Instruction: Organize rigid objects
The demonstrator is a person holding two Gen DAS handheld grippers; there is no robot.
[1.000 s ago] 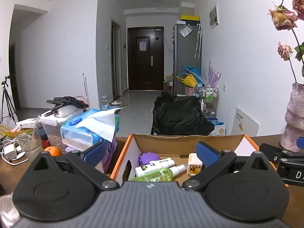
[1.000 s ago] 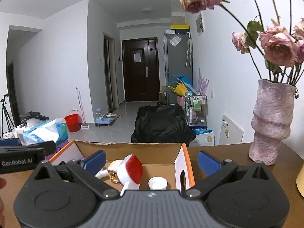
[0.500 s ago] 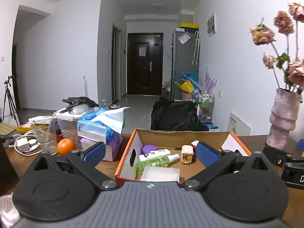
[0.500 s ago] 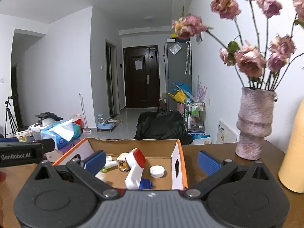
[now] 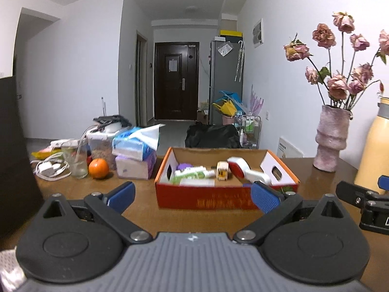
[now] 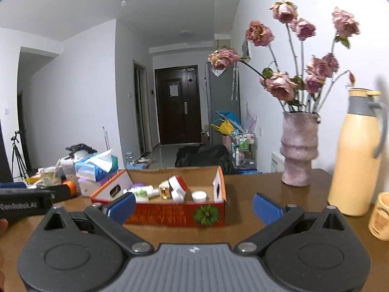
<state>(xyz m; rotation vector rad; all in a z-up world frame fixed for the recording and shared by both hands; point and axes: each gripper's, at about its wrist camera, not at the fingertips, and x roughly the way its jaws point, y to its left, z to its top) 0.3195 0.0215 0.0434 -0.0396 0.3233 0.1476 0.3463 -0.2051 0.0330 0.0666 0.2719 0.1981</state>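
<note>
Left tool spread wide, nothing between its fingers, hovering over the brown worktop. Right tool likewise released and empty. Just beyond both: red cardboard box, open top, standing on the worktop. Inside it, green spray bottle, small yellow bottle, red-and-white handheld item, purple lid; white cap near the box's right end. Left of box: orange, stacked tissue packs. Right, further back: pink vase, cream thermos jug.
</note>
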